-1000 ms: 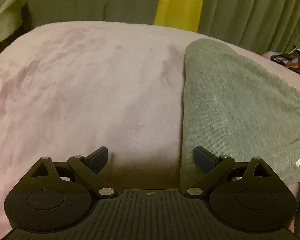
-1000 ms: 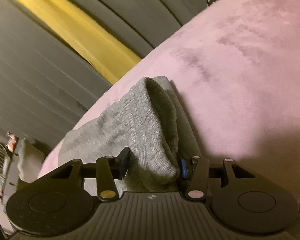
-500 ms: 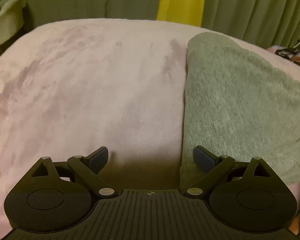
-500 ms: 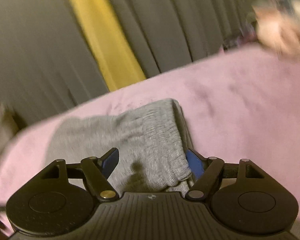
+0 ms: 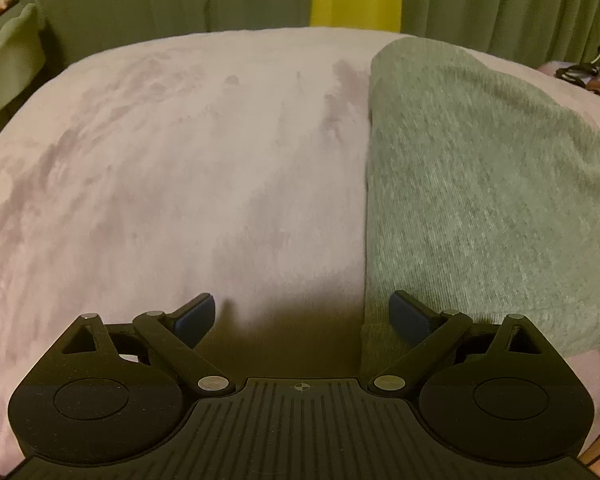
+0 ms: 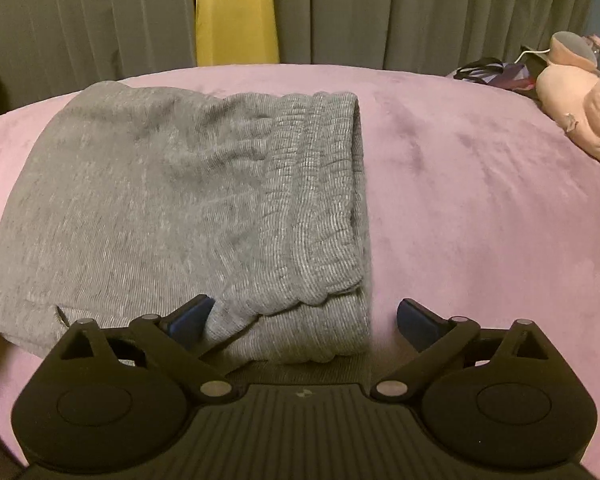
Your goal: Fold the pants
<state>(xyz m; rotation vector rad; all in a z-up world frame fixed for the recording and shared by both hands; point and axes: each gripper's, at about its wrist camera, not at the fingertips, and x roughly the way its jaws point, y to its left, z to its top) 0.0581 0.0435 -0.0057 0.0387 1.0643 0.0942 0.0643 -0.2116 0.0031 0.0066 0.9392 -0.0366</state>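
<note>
Nearest in each view is a black claw with blue pads. The left claw [image 5: 302,314] stands wide open and empty over a pink bed [image 5: 172,184], its right pad just touching the near left edge of the grey pants [image 5: 480,200], which stretch away ahead and to its right. The right claw [image 6: 306,318] is also spread open, holding nothing; the folded pants [image 6: 172,208] lie directly ahead and to its left, ribbed waistband [image 6: 320,200] on top, between its pads. The knit looks soft, light and floppy, likely to sag and slide when lifted; the thick waistband or the doubled near edge seems the firmest hold. Farther right lies a pink plush toy [image 6: 576,116]. Beyond the bed hang grey curtains [image 6: 420,8] with a yellow strip [image 6: 236,12].
</note>
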